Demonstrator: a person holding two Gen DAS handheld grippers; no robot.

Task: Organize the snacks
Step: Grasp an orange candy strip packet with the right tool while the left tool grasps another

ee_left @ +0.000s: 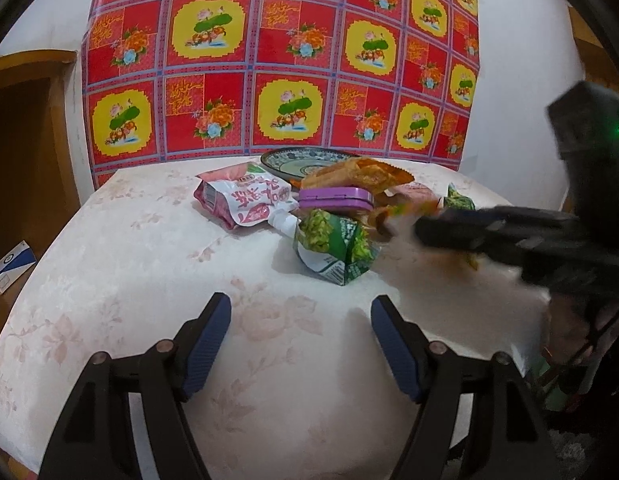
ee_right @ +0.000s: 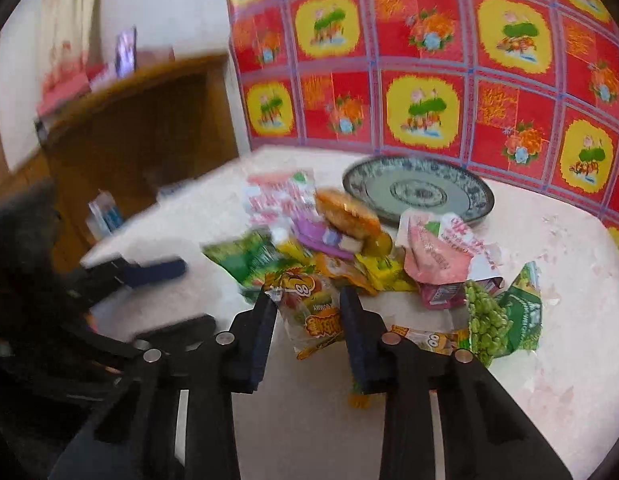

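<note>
Pinching a crinkly gummy packet [ee_right: 309, 312], the right gripper [ee_right: 309, 300] fingers clamp; left gripper [ee_left: 301, 312] fingers apart.

The left gripper [ee_left: 300, 334] hovers open over the pale floral tablecloth [ee_left: 109, 280]. Ahead lie a green snack bag [ee_left: 333, 246], purple tin [ee_left: 335, 199], pink pouch [ee_left: 241, 198] and patterned plate [ee_left: 301, 164].

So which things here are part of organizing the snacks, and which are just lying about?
Part of the job:
- gummy packet, between the right gripper's fingers
- green pea bags
- pink pouch
- orange snack pack
- patterned plate, with nothing on it
- left gripper, open and holding nothing

Just lying about:
- purple tin
- red patterned cloth
- wooden cabinet
</note>
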